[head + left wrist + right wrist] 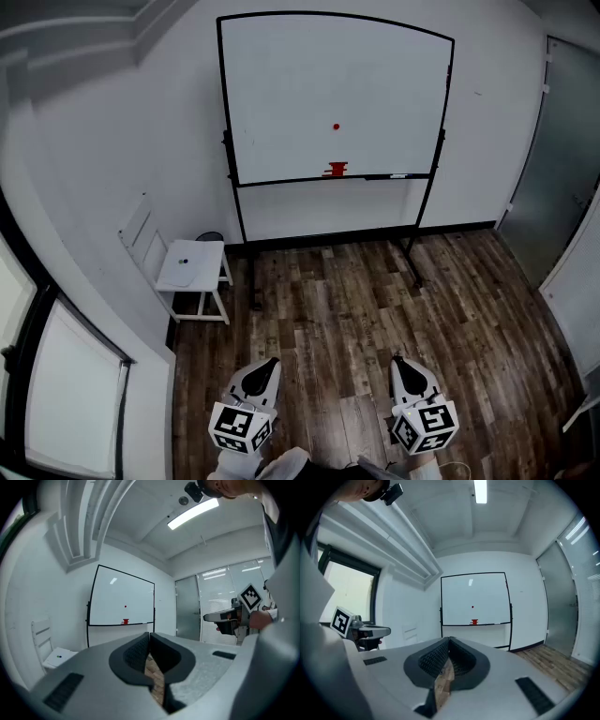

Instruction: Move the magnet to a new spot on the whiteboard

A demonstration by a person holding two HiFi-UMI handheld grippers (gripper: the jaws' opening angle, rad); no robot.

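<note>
A small red round magnet [336, 127] sticks near the middle of the whiteboard [281, 84], which stands on a wheeled frame across the room. The same magnet [125, 606] [472, 607] shows as a dot in both gripper views. My left gripper [266, 367] and right gripper [401, 364] hang low near my body over the wood floor, far from the board. Both point toward it, jaws closed tip to tip with nothing between them.
A red object [336, 170] rests on the board's tray, with a marker [398, 175] to its right. A small white side table [192, 265] stands at the left wall. A glass door [562, 159] is at the right. Wood floor [356, 309] lies between me and the board.
</note>
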